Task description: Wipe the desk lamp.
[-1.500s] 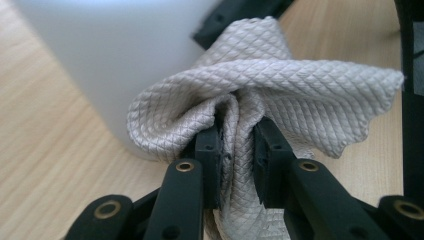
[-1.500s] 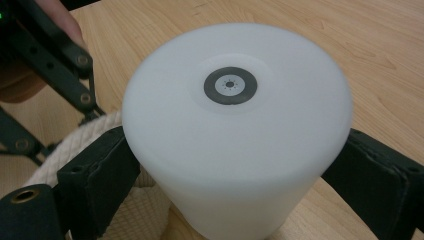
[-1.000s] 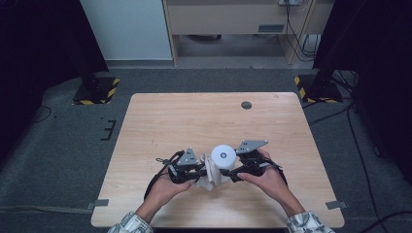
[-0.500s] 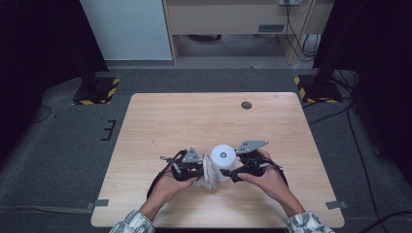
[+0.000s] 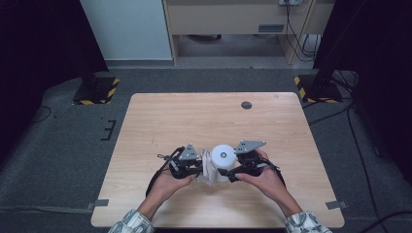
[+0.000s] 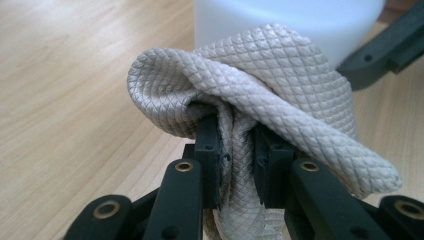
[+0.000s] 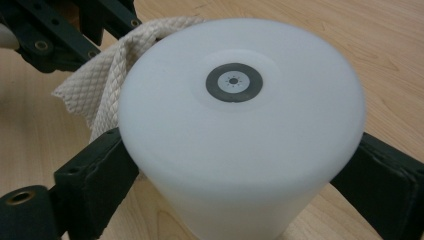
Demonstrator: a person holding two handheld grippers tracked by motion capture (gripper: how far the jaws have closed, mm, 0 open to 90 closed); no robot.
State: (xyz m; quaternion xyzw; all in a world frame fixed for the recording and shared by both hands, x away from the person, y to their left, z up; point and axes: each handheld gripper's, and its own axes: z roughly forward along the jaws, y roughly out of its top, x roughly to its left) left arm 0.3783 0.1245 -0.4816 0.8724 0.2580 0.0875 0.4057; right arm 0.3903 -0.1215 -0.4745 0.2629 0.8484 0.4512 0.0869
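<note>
High view: low in the frame's middle, my left tongs and right tongs meet at a white cylinder on the worktop. Left gripper view: at centre, my left tongs are clenched on a folded beige cloth against the cylinder. Right gripper view: my right tongs clasp the cylinder's sides, cloth at upper left.

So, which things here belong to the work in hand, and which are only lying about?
In the work:
- white cylinder, clamped by the right gripper
- beige cloth, pinched by the left gripper against the cylinder

Lying about:
- dark round disc at the table's far edge
</note>
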